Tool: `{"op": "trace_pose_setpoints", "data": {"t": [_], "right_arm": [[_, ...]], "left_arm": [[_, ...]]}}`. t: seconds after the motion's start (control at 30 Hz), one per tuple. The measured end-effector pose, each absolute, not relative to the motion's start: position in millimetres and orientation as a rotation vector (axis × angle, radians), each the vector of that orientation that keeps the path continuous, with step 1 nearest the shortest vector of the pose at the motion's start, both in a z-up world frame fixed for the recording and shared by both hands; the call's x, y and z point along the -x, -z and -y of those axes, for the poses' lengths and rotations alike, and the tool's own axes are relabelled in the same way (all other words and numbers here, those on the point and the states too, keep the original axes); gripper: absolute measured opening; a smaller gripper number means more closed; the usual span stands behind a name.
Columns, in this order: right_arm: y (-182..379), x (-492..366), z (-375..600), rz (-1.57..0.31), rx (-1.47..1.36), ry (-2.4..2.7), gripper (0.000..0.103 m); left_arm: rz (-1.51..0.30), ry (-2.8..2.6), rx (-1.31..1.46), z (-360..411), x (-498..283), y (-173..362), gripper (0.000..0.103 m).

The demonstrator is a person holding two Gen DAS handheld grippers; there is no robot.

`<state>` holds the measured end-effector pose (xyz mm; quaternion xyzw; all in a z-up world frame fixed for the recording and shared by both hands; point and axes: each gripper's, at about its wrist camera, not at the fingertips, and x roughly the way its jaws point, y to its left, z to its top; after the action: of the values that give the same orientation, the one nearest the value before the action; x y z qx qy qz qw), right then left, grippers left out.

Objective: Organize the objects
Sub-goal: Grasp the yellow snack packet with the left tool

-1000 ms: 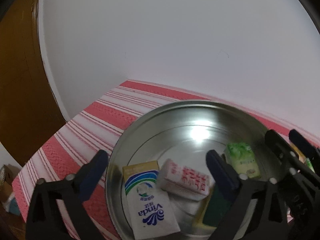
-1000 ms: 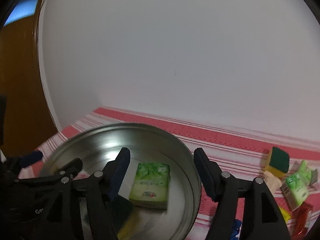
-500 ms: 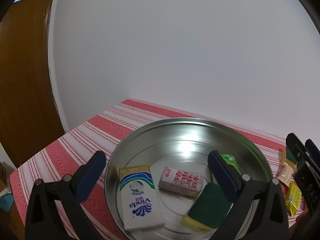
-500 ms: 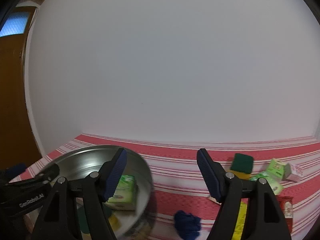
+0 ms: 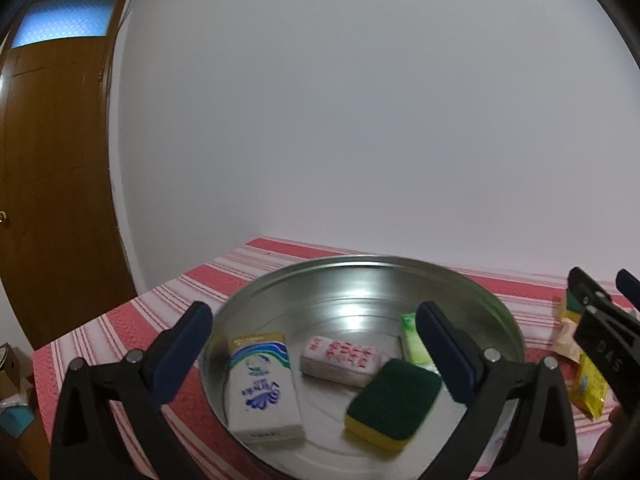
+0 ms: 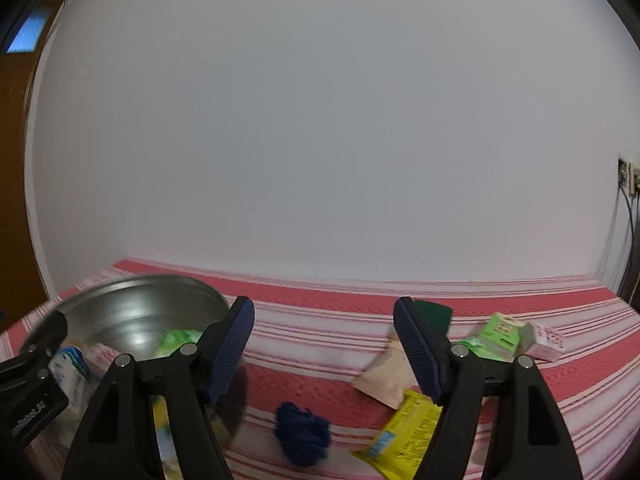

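Note:
A round metal basin [image 5: 472,292] sits on the red striped tablecloth [image 5: 176,300]. In it lie a white Vinda tissue pack [image 5: 262,388], a white pack with red print [image 5: 340,360], a green-and-yellow sponge [image 5: 394,402] and a green pack [image 5: 414,340]. My left gripper [image 5: 316,354] is open and empty above the basin. My right gripper [image 6: 324,350] is open and empty, right of the basin [image 6: 132,312], over a dark blue cloth ball [image 6: 302,432], a yellow packet [image 6: 404,432] and a beige packet [image 6: 384,376].
Further right lie a second green sponge [image 6: 434,314], green packs [image 6: 496,336] and a white-and-pink box [image 6: 546,340]. A white wall stands behind the table. A wooden door [image 5: 52,184] is at the left. A wall socket with cables [image 6: 628,180] is at the right.
Both grippers have pulled back and up from the basin. The right gripper has swung right, away from the green pack in the basin, toward the loose items on the cloth.

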<state>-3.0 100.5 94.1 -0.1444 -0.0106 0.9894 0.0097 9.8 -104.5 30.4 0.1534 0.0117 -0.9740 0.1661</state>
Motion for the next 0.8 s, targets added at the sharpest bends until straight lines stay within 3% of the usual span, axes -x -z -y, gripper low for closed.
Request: {"op": "trace_pose_setpoints", "data": {"t": [0.37,0.8], "right_arm": [[-90.5,-6.6,-108.8,0.128,0.479,-3.066,0.074],[-84.6,-30.9,-203.2,-0.001,0.572,-2.963,0.074]], "left_arm": [[0.019,2.818,-0.443,87.5,-13.9,-30.8,0.103],[0.145,2.923,-0.454,41.1,-21.8,-31.9,0.103]]}}
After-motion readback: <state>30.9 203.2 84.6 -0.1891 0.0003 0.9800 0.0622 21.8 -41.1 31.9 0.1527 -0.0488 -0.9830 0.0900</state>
